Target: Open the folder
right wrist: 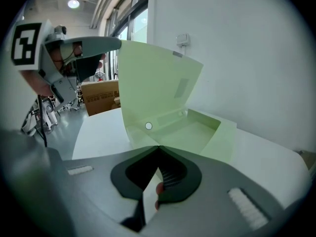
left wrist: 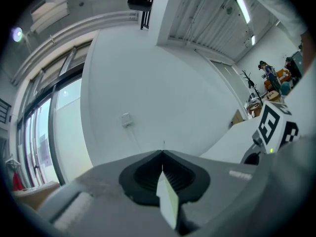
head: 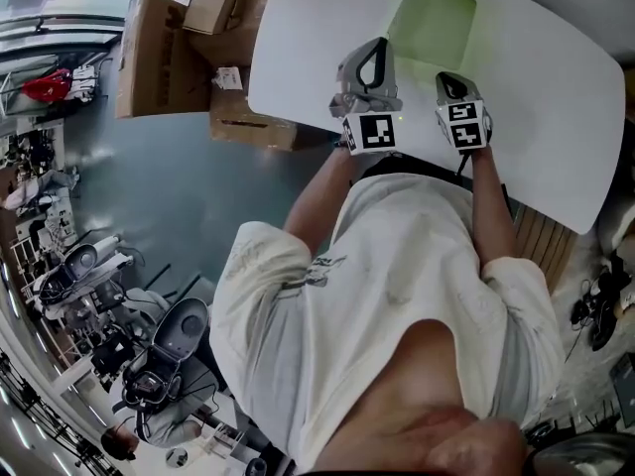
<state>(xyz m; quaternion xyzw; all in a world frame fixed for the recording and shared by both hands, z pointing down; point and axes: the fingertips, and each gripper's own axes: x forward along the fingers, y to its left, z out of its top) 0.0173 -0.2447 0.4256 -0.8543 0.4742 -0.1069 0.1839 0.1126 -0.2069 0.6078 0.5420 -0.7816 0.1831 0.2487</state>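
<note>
A pale green folder [head: 432,18] lies on the white table [head: 556,77]. In the right gripper view its cover [right wrist: 153,83] stands raised, almost upright, over the lower half [right wrist: 197,135], and a round snap [right wrist: 148,126] shows near the fold. My left gripper [head: 377,48] is shut on the cover's top edge [left wrist: 168,199]; it also shows at the upper left of the right gripper view [right wrist: 106,43]. My right gripper [right wrist: 158,147] is shut on a thin pale sheet at the folder's near edge, and in the head view it [head: 448,77] sits just right of the left one.
Cardboard boxes [head: 149,53] stand on the floor left of the table, and another box [head: 248,122] lies under its left corner. A white wall [right wrist: 237,58] rises behind the table. The table's near edge [head: 298,117] is next to the person's body.
</note>
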